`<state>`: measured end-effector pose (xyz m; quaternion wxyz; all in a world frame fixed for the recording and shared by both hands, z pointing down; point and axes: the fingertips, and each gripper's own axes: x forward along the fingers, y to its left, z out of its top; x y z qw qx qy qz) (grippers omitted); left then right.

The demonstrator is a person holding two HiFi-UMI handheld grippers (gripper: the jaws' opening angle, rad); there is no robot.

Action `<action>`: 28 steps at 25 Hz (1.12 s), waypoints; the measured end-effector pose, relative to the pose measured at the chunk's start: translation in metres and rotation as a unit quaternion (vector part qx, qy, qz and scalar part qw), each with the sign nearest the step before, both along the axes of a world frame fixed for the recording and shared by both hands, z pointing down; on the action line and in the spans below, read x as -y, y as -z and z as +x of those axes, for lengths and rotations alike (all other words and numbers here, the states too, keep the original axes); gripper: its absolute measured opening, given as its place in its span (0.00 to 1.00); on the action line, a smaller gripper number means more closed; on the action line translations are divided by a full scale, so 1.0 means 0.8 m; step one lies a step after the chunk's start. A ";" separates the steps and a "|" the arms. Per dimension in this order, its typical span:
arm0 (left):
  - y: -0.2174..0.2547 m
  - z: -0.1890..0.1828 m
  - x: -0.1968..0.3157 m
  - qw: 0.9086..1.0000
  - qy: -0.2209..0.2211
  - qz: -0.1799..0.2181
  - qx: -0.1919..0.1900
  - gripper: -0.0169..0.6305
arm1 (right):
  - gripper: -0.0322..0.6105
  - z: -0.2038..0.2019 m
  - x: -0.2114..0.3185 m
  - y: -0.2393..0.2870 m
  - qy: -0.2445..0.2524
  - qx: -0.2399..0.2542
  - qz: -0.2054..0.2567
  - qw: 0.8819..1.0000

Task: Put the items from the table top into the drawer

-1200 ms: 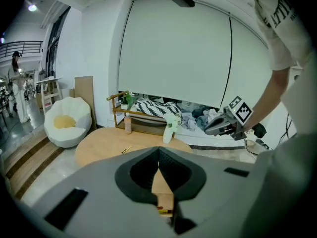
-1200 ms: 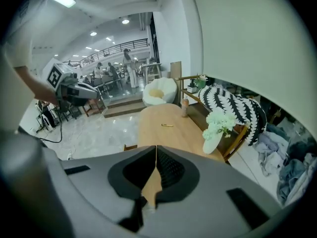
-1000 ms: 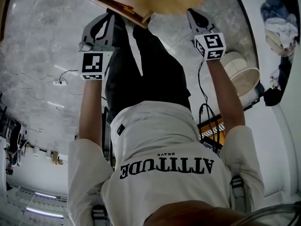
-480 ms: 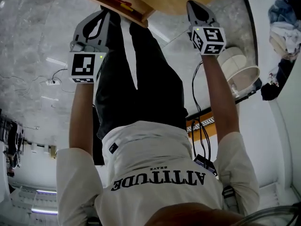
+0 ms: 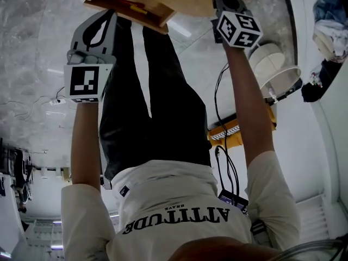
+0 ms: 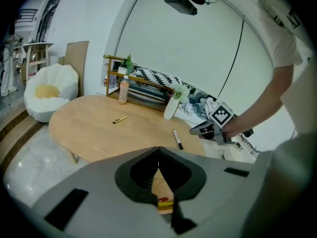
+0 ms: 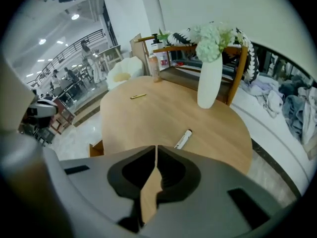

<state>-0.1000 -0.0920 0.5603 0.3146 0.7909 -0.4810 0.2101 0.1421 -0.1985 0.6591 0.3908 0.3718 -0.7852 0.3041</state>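
Left gripper [image 6: 158, 153]: grey moulded jaws pressed tip to tip, nothing between them. Right gripper [image 7: 156, 151], same story: jaws closed and empty, with dark rounded hollows behind the tips. Just past the left jaws, the open wooden drawer [image 5: 128, 5] juts out from under the surface. Inside it lie a small red piece [image 6: 162, 199] and a yellow piece [image 6: 165, 203] side by side, their shapes too small to make out. Out on the smooth, oval wooden surface [image 6: 94, 133], a slim marker [image 7: 183, 139] lies nearest the right jaws. A thin yellowish pen [image 7: 138, 96] sits farther out, well apart from it. At the far edge stands a tall white vase [image 7: 210, 81] of pale flowers. A bottle [image 7: 154, 67] stands upright beside a wooden rack [image 7: 242, 76].
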 end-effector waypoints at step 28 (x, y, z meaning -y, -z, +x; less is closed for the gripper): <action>-0.074 -0.031 -0.008 0.999 -0.005 -0.041 -0.033 0.06 | 0.17 -0.001 0.000 -0.133 -0.169 -0.071 -0.061 0.981</action>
